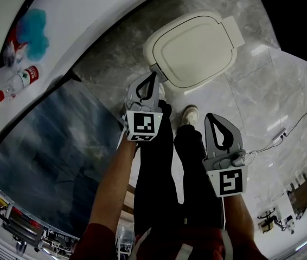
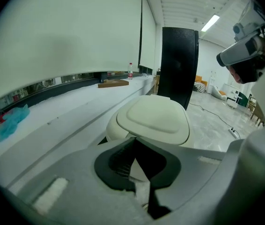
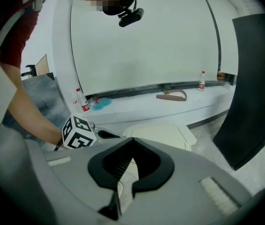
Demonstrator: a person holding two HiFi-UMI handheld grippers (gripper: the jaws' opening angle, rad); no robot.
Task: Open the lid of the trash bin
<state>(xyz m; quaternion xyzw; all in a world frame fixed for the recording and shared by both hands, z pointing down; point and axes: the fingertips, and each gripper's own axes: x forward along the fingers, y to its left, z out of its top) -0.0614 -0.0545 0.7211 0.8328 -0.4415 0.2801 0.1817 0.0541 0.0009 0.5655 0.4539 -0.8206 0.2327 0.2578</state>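
The trash bin stands on the grey marble floor with its cream lid (image 1: 194, 47) down. In the left gripper view the lid (image 2: 153, 118) fills the middle, just beyond the jaw tips. My left gripper (image 1: 154, 72) is shut and empty, its tip at the lid's near edge; whether it touches I cannot tell. My right gripper (image 1: 211, 115) is also shut and empty, held back from the bin above the person's legs. From the right gripper view I see the lid (image 3: 163, 134) past the tip of the right gripper (image 3: 133, 139), with the left gripper's marker cube (image 3: 78, 131) beside it.
A white ledge (image 1: 88, 26) curves along the left, carrying a blue cloth (image 1: 34, 31) and a red-labelled bottle (image 1: 18, 83). A black pillar (image 2: 179, 64) rises behind the bin. A power strip with cable (image 1: 281, 134) lies on the floor at right. The person's shoe (image 1: 189, 114) is near the bin.
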